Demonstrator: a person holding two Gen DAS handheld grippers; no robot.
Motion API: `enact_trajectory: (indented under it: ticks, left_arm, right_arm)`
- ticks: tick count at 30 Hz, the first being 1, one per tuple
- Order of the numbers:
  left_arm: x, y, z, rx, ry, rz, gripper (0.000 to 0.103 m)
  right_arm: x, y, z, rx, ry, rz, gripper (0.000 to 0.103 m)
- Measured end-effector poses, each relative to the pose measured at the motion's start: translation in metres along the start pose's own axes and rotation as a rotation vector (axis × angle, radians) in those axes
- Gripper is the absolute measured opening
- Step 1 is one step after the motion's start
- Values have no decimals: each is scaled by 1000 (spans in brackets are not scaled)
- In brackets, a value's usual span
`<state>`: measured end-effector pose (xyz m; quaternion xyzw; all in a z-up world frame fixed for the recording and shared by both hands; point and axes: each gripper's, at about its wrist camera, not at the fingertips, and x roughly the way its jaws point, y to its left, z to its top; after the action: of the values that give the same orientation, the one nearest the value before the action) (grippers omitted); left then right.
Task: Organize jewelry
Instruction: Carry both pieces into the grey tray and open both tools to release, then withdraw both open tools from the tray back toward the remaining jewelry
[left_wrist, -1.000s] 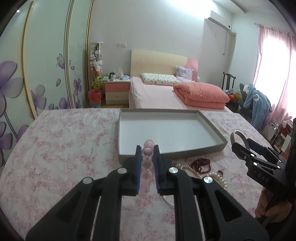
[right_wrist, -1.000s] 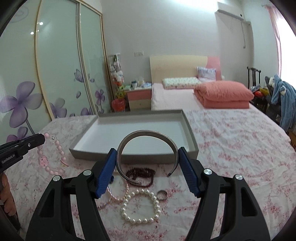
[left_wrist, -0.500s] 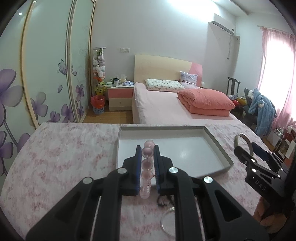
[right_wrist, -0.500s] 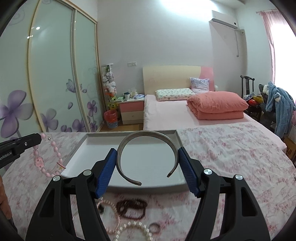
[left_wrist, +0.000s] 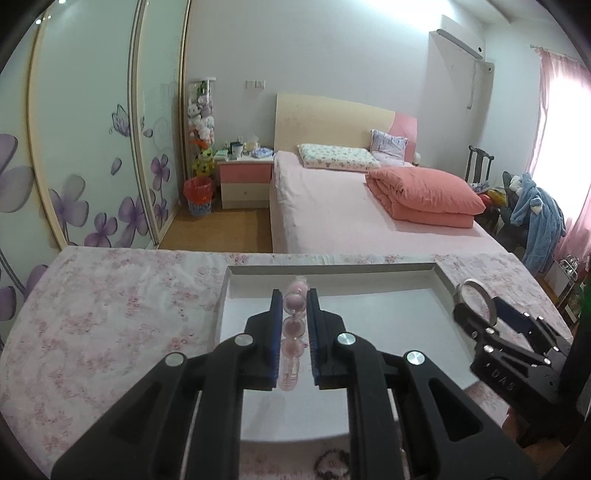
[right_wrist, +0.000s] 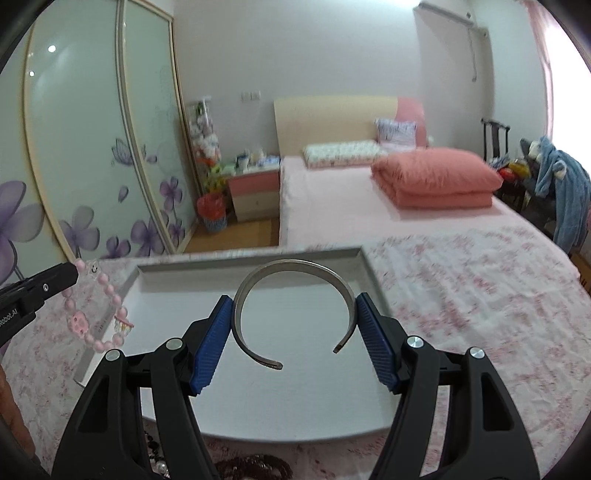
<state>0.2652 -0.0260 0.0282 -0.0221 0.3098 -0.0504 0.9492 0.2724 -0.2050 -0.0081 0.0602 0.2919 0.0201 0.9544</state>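
Observation:
My left gripper (left_wrist: 293, 299) is shut on a pink bead bracelet (left_wrist: 294, 325), which hangs over the grey tray (left_wrist: 441, 280). In the right wrist view that bracelet (right_wrist: 96, 321) dangles from the left gripper (right_wrist: 72, 273) above the tray's left rim. My right gripper (right_wrist: 295, 306) is shut on a silver open cuff bangle (right_wrist: 295, 267), pads pressing its two sides, held over the tray (right_wrist: 364, 260) floor. In the left wrist view the right gripper (left_wrist: 476, 306) holds the bangle (left_wrist: 476, 286) near the tray's right wall.
The tray lies on a pink floral cloth (left_wrist: 110, 295). A dark red bead bracelet (right_wrist: 255, 463) and pearls (right_wrist: 160, 467) lie on the cloth before the tray's near edge. A bed (left_wrist: 351, 206) and sliding wardrobe doors (left_wrist: 92, 147) stand beyond.
Both grippers moved forward with their jewelry, from above the loose pieces on the cloth to over the tray. Neither grip has changed.

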Motion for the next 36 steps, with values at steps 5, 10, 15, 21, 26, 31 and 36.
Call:
enact_trajectory:
  ticks: [5, 10, 15, 21, 26, 31, 36]
  left_arm:
    - [27, 6, -1, -16, 50, -15, 13]
    - [46, 12, -3, -31, 85, -28, 14]
    - [56, 12, -6, -35, 98, -34, 14]
    - [58, 16, -5, -48, 102, -46, 19]
    - [53, 20, -6, -55, 98, -47, 22]
    - [42, 22, -9, -55, 90, -44, 24]
    - [25, 29, -12, -69, 78, -41, 25]
  right_arm:
    - [35, 4, -5, 4, 127, 4, 68]
    - [53, 9, -11, 10, 211, -13, 68]
    - [59, 13, -11, -8, 240, -30, 69]
    - [46, 17, -8, -28, 187, -34, 80]
    - [30, 14, -7, -29, 150, -29, 80]
    - [19, 12, -8, -37, 133, -32, 80]
    - [3, 8, -11, -38, 121, -28, 80]
